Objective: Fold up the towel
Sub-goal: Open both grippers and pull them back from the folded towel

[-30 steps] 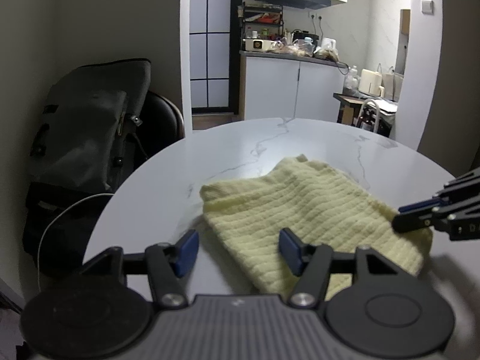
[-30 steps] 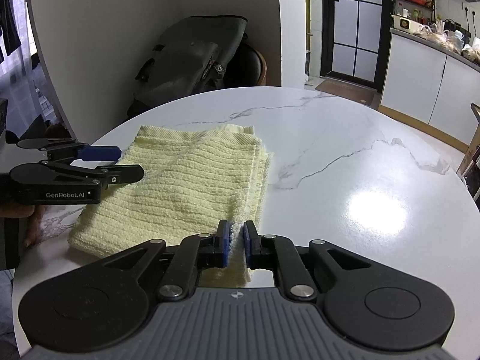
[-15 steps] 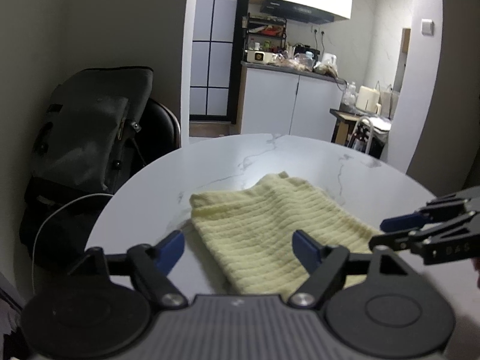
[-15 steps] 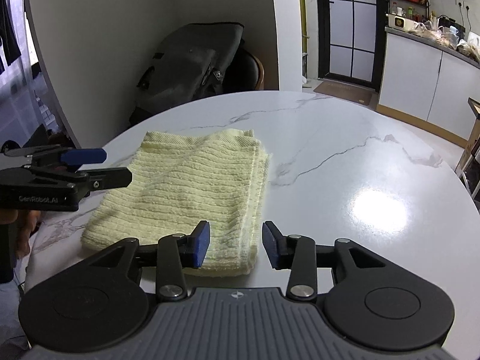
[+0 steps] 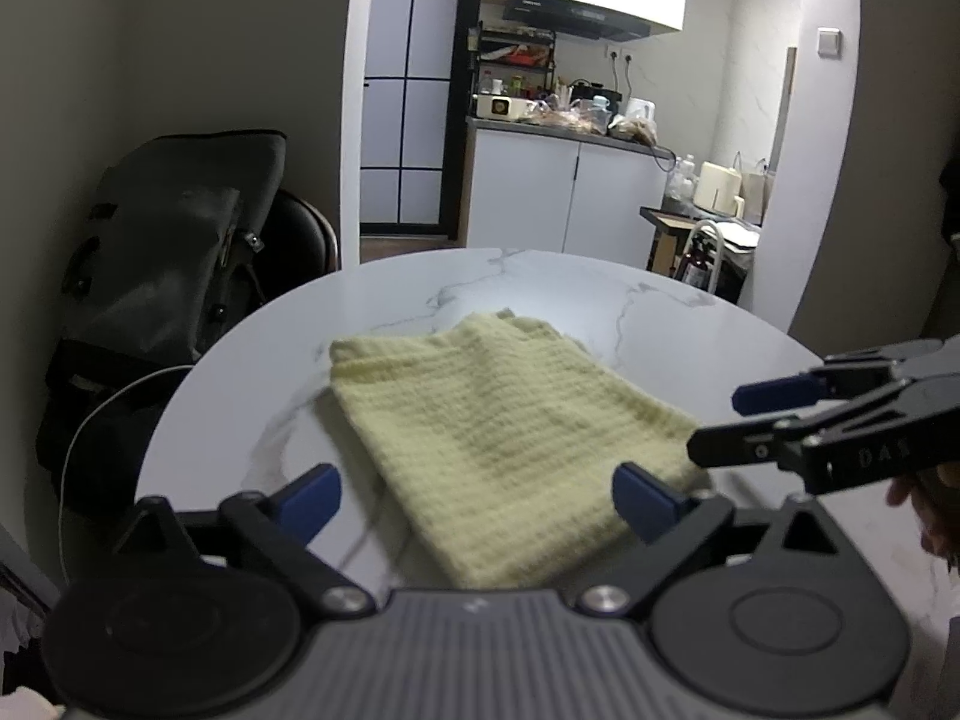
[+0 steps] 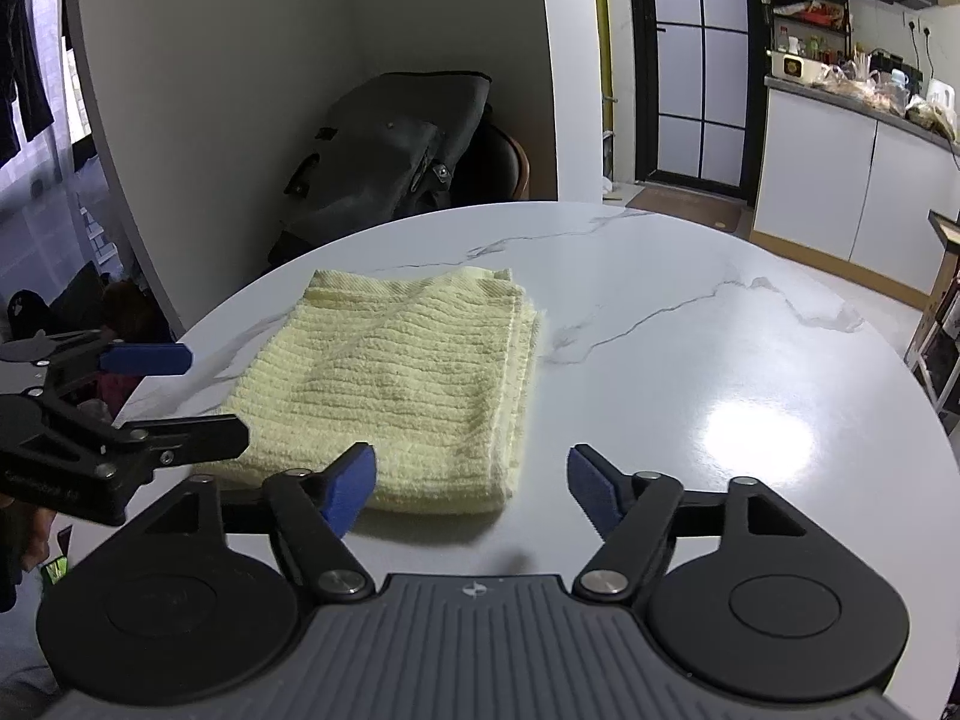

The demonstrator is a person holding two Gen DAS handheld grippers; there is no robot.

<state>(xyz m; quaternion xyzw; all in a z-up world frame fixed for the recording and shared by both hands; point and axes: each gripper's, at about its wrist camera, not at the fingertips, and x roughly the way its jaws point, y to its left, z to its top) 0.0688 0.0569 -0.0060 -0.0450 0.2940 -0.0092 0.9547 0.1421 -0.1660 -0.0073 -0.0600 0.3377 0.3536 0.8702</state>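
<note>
So the yellow towel [image 6: 396, 390] is laid flat on the round white marble table [image 6: 720, 360], folded into a thick rectangle, with the stacked layers visible along its right edge in the right wrist view. It's sat toward the left part of the table in that view, not far from the rim.

The right gripper [image 6: 471, 483] is held just back from the near edge of the towel. Its blue-tipped fingers [image 6: 351, 486] are spread wide apart and nothing is gripped between them; the left one is seen over the towel's near edge, the other over bare table beside it.

The left gripper [image 5: 477, 501] is pointed at the towel [image 5: 498, 438] from the other side, fingers [image 5: 306, 501] also spread wide, nothing held. The towel's near end is framed between them, though whether it's actually touched can't be told from these views. The left wrist picture is a bit blurry around the towel.

Each gripper can be spotted in the other's camera, both gaping.

A dark backpack [image 6: 390, 150] is propped on a chair [image 5: 306, 240] behind the table, and white kitchen cabinets [image 5: 564, 198] are seen further back.
</note>
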